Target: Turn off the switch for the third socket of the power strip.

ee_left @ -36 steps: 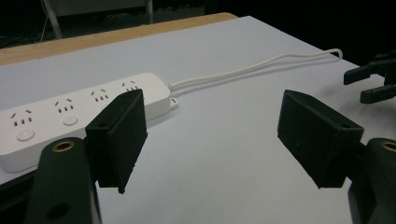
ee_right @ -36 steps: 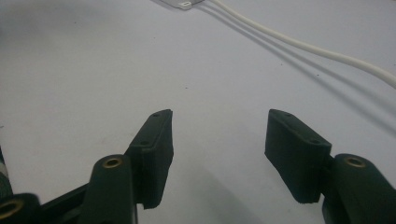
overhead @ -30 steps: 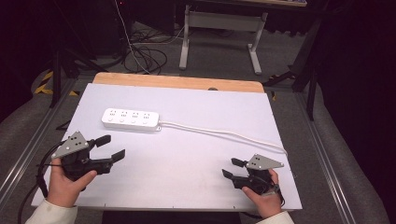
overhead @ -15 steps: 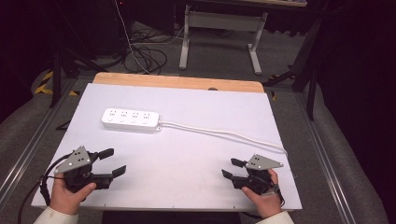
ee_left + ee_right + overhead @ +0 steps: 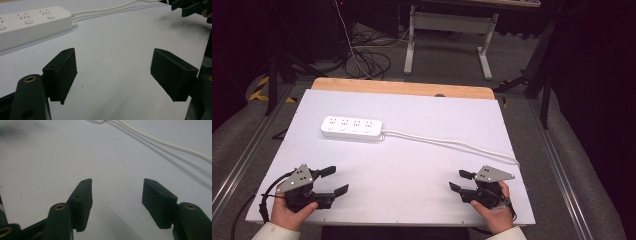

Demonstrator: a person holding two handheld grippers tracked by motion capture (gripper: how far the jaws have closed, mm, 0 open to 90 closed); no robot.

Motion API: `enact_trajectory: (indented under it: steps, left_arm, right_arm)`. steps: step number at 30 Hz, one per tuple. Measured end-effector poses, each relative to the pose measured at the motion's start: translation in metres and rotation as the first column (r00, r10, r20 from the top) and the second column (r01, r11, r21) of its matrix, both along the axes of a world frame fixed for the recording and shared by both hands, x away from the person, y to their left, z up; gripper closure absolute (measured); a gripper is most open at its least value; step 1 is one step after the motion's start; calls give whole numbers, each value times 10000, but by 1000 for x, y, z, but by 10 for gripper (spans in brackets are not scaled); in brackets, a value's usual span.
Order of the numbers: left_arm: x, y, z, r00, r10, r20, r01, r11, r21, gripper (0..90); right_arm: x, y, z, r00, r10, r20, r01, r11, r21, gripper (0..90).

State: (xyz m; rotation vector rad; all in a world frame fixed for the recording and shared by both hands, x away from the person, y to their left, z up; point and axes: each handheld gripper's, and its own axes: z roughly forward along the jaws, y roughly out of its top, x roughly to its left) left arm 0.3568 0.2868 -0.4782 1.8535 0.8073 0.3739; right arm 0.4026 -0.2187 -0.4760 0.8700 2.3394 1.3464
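Observation:
A white power strip [image 5: 351,128] lies on the white table top [image 5: 412,165], left of centre; its white cord [image 5: 452,143] runs right toward the table's right edge. The strip [image 5: 30,23] and cord [image 5: 107,9] also appear at the top of the left gripper view. My left gripper [image 5: 335,181] rests near the front left corner, open, with nothing between its jaws. My right gripper [image 5: 459,180] sits near the front right, open and empty too. In the right gripper view the cord [image 5: 172,145] crosses the upper right, beyond the jaws.
A wooden strip [image 5: 402,88] borders the table's far edge. Beyond it stand a desk frame [image 5: 447,35] and loose cables [image 5: 367,55] on the floor. Metal rails [image 5: 242,160] run along both sides of the table.
My left gripper has moved toward the table's front edge and a little to the right. The right gripper has stayed still.

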Motion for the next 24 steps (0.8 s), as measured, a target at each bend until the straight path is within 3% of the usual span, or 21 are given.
enact_trajectory:
  steps: [4, 6, 10, 15, 24]
  left_arm:
    - [-2, 3, -3, 9996, 51, -266, -59, 9995, -313, 217]
    - [-1, 3, -3, 9996, 154, -218, -164, 9988, -457, 218]
    - [0, 4, -1, 9994, 327, -67, -329, 9987, -389, 223]
    - [-1, 2, 1, 9983, 354, 453, -364, 9991, 215, 218]
    - [-2, 4, 2, 9986, 394, 352, -386, 9990, -232, 217]
  right_arm:
    - [0, 0, 0, 10000, 34, 3, -34, 10000, -3, 417]
    - [0, 0, 0, 10000, 48, 18, -48, 10000, -7, 417]
    - [0, 1, 0, 10000, 68, 39, -68, 10000, -47, 417]
    - [0, 2, 0, 10000, 64, 23, -64, 9999, -78, 417]
    - [0, 1, 0, 10000, 54, 52, -53, 10000, -65, 415]
